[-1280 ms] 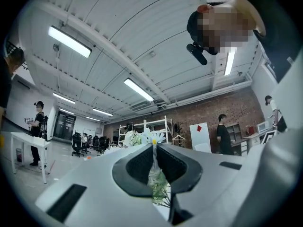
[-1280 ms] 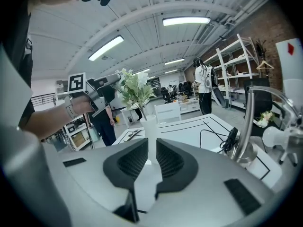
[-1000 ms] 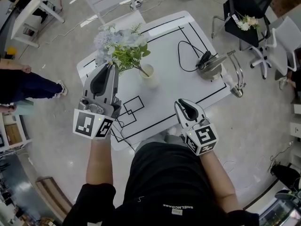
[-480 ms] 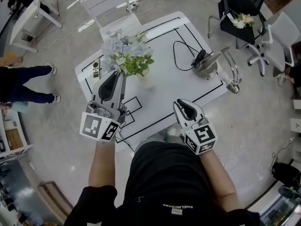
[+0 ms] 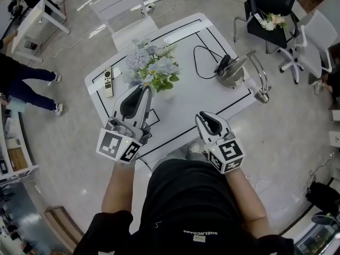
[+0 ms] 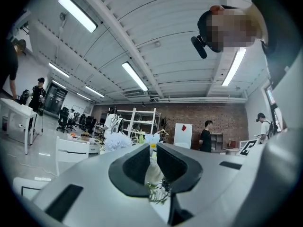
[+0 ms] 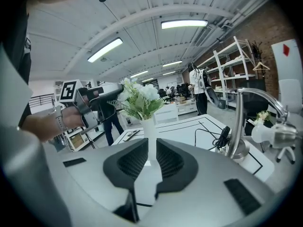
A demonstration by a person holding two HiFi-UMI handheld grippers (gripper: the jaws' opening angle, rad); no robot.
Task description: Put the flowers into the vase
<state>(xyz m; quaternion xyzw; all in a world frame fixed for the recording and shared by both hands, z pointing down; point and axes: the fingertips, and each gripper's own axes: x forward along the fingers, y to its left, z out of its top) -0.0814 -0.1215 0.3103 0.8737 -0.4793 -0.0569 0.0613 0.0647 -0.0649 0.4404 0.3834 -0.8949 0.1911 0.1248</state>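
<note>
The bunch of pale blue and white flowers (image 5: pixel 151 68) with green leaves hangs over the middle of the white table (image 5: pixel 212 97) and covers the vase in the head view. My left gripper (image 5: pixel 144 88) reaches in level from the near left, shut on the stems just under the blooms; something pale and green (image 6: pixel 154 171) shows between its pads. In the right gripper view the narrow white vase (image 7: pixel 150 138) stands upright with the flowers (image 7: pixel 139 98) directly on top and the left gripper (image 7: pixel 102 96) beside them. My right gripper (image 5: pixel 208 118) hovers over the near table edge, shut and empty.
A remote control (image 5: pixel 108 82) lies at the table's left. A chrome gooseneck fixture (image 5: pixel 236 73) with a black cable (image 5: pixel 204 62) stands at the right. A white chair (image 5: pixel 127 4) is behind the table; a dark chair with another bouquet (image 5: pixel 271 21) is far right. A person (image 5: pixel 21 84) stands left.
My left gripper has carried the flowers rightward and nearer, swinging them over the vase, which showed beside them before and is now covered. The right gripper has stayed put.
</note>
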